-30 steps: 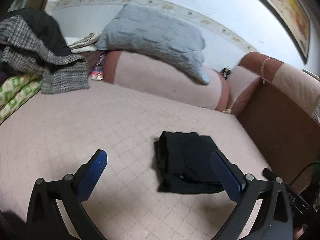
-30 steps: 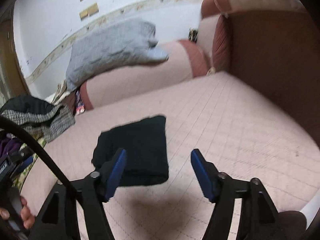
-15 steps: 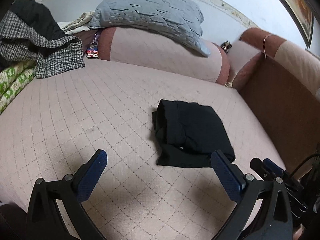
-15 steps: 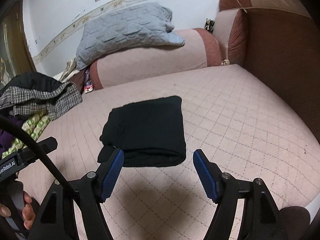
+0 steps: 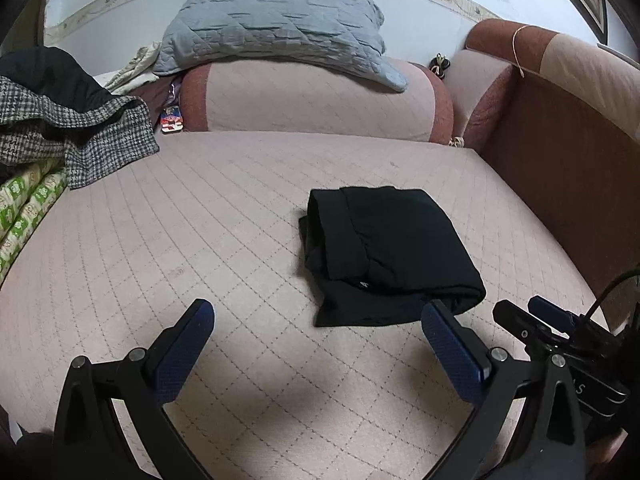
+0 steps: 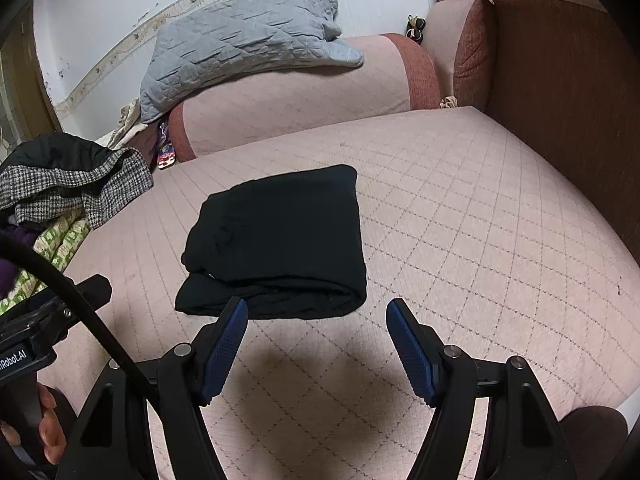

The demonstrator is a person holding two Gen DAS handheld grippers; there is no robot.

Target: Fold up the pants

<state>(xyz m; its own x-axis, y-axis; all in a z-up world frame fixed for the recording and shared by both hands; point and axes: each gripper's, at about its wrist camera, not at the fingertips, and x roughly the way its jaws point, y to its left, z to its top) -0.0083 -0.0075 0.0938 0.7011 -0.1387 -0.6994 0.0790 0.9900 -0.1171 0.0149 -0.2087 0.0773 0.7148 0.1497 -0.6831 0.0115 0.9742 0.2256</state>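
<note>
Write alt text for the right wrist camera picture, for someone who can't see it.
Folded black pants lie on a pink quilted bed, just beyond the open, empty right hand-held gripper. A grey pillow rests on a bolster behind, and a checked garment is heaped at the left.

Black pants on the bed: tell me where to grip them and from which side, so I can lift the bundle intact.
Probably grip the black pants at the thick rounded fold on the near edge, coming in from the near side. All layers join there. The left edge shows loose ends that would likely spill. Both the right gripper and the left gripper are open and empty.
</note>
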